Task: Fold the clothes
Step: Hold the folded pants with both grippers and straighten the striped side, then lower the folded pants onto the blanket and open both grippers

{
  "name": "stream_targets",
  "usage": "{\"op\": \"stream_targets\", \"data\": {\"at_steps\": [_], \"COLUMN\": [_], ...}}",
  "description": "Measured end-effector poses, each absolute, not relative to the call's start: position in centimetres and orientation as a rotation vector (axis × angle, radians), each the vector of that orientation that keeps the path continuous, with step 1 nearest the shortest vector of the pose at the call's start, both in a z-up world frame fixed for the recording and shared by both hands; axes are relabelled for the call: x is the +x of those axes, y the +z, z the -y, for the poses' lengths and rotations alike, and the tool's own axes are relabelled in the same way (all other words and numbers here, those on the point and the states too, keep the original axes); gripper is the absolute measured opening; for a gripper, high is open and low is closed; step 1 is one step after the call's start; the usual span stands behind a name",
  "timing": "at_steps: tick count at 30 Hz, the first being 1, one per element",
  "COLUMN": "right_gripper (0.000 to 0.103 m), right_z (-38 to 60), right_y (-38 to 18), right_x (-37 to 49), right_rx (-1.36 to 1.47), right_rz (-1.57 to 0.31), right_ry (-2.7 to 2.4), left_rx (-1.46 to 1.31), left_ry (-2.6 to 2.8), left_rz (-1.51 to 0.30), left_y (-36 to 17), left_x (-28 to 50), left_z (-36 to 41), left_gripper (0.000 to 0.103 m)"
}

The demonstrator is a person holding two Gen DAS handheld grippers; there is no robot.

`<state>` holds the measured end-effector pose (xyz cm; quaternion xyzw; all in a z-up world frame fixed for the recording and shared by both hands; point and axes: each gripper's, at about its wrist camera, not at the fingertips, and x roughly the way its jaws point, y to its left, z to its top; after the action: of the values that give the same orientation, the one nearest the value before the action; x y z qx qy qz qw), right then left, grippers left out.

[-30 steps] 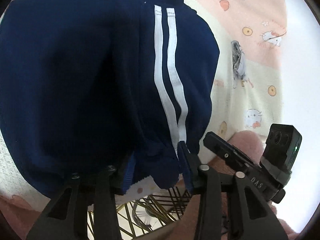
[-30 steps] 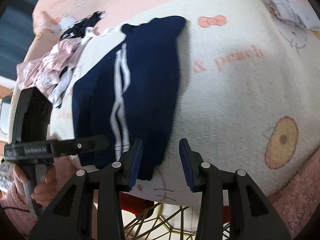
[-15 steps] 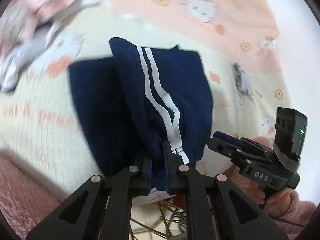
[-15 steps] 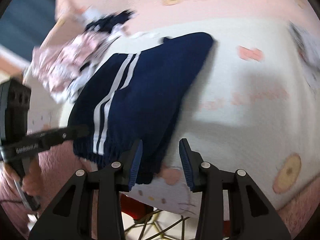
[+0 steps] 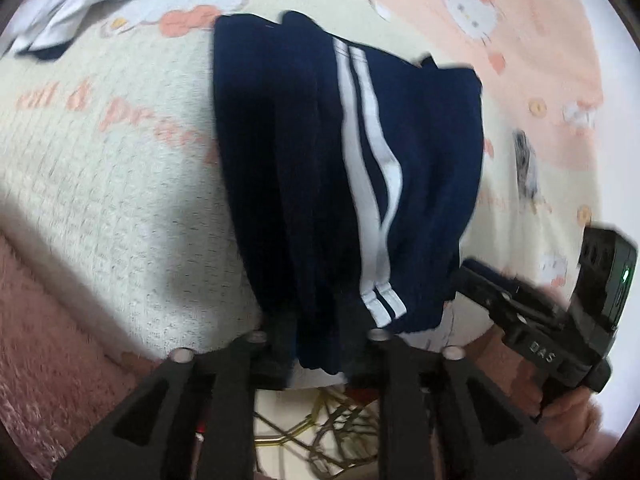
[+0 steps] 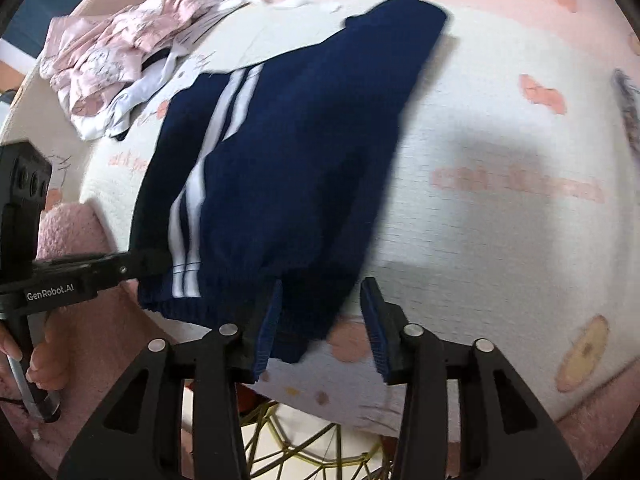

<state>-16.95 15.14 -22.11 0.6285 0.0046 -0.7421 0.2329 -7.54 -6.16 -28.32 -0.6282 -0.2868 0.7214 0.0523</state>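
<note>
Navy shorts with two white side stripes (image 5: 420, 168) lie folded on a cream Hello Kitty blanket (image 5: 104, 184); they also show in the right wrist view (image 6: 296, 168). My left gripper (image 5: 320, 340) sits at the waistband edge with the cloth between its parted jaws; the fingertips are hidden in dark fabric. My right gripper (image 6: 320, 320) is open, with the near corner of the shorts lying between its blue pads (image 6: 374, 320). Each gripper shows in the other's view, the right (image 5: 536, 320) and the left (image 6: 80, 272).
A pile of pink, white and dark clothes (image 6: 120, 56) lies at the far left. White clothes (image 5: 80, 8) sit at the top left in the left view. A small grey garment (image 5: 528, 168) lies right of the shorts. A gold wire frame (image 6: 304, 440) stands below the blanket's edge.
My left gripper, shut on the waistband half a second ago, now has its jaws parted. The shorts went from hanging up in front of the camera to lying flat on the blanket.
</note>
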Motion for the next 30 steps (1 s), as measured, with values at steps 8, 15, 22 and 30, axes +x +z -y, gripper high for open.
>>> {"op": "stream_targets", "data": {"at_steps": [8,15,22,30], "right_gripper": [0.053,0.01,0.008,0.021], "right_z": [-14.9,-13.6,-16.0,-16.9], "right_y": [-24.4,-23.8,-23.1,-21.7], "right_x": [-18.1,-17.2,-13.9,-13.6], "right_rx": [1.758,1.729,1.812,1.799], "right_rz": [0.199,0.072,0.102,0.097], "right_ry": [-1.932,-1.978,-1.925,-1.969], "left_rx": [-1.914,-1.915,-1.94,-1.827], "left_ry": [2.212,2.201,2.137,2.26], "left_rz": [0.915,0.868,0.835,0.811], "left_y": [-29.0,-28.9,-29.5,-25.7], "left_x": [-7.8,-9.0,-8.9,-8.1], "left_z": [5.6,3.2,0.6,3.9], "left_gripper": [0.037,0.019,0.018,0.023]}}
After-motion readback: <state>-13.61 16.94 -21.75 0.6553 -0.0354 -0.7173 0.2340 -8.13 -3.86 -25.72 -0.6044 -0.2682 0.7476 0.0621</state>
